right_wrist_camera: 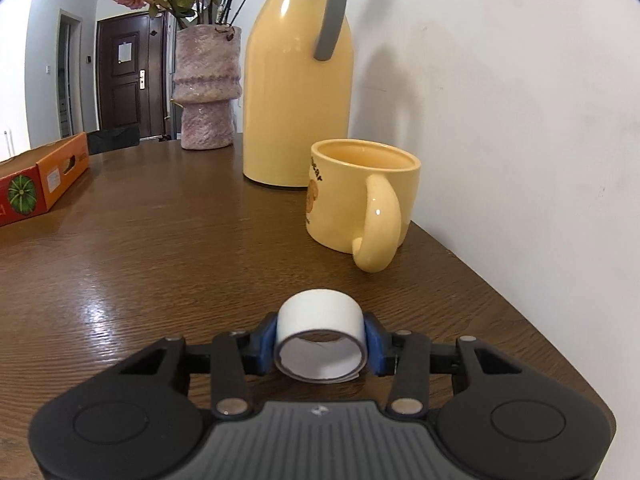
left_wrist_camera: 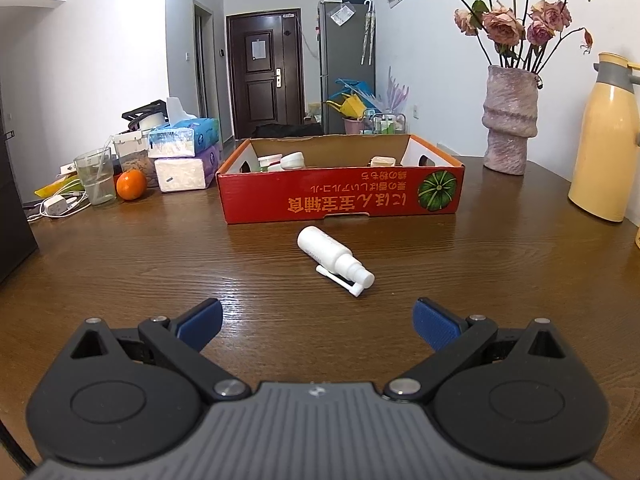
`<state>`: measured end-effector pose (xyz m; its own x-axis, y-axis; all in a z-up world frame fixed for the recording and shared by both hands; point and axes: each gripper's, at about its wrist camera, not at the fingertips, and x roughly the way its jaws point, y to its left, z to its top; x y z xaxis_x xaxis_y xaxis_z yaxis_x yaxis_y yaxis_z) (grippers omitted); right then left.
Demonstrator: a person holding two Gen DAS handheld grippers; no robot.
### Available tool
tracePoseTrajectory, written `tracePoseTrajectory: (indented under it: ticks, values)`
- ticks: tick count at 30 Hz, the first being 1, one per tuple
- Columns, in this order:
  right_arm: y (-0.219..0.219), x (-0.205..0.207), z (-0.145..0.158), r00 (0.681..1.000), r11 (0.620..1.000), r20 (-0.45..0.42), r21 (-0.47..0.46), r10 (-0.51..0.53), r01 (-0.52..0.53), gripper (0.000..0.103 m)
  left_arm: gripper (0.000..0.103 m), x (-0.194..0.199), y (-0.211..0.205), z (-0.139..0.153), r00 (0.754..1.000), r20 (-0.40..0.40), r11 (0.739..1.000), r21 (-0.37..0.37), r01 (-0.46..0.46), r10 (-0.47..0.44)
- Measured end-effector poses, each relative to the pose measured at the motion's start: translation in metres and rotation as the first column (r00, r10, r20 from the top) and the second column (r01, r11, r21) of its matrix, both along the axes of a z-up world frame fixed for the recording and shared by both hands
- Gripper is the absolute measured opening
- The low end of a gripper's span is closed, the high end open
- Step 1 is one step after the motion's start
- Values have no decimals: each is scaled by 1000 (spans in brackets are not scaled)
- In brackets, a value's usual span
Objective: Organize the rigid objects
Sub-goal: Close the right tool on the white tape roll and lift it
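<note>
Covering most of both views was the wooden table [left_wrist_camera: 160, 248]. On it stood the red box [left_wrist_camera: 340, 196], open on top, with small jars inside. A yellow jug [right_wrist_camera: 298, 80] and a yellow mug [right_wrist_camera: 362, 196] stood by the wall. The white spray bottle [left_wrist_camera: 334, 256] lay on its side before the box, beyond the left gripper [left_wrist_camera: 318, 324], whose fingers were wide apart and empty. The right gripper [right_wrist_camera: 320, 346] pressed both pads on a roll of white tape [right_wrist_camera: 320, 334] that rested on the table.

Beside the wall – vase [right_wrist_camera: 207, 88] (pink roses), yellow flask [right_wrist_camera: 298, 80], yellow mug [right_wrist_camera: 360, 196].
</note>
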<state>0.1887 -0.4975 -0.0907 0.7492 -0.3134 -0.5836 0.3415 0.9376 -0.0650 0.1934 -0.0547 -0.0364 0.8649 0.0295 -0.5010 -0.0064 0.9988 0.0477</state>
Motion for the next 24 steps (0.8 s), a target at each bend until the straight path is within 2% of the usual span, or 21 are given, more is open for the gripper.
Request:
tracePoseTrajectory:
  ticks: [11,24]
  values:
    - [31,4,13,998,999,38,-16,50,-50,43,103,18,7,-6,1000,-18,1000,19,1,0]
    - [107,19,33,981,986,94,-32,169,-167,43,103,50,15,-12,997,-43,996,65,66,-63]
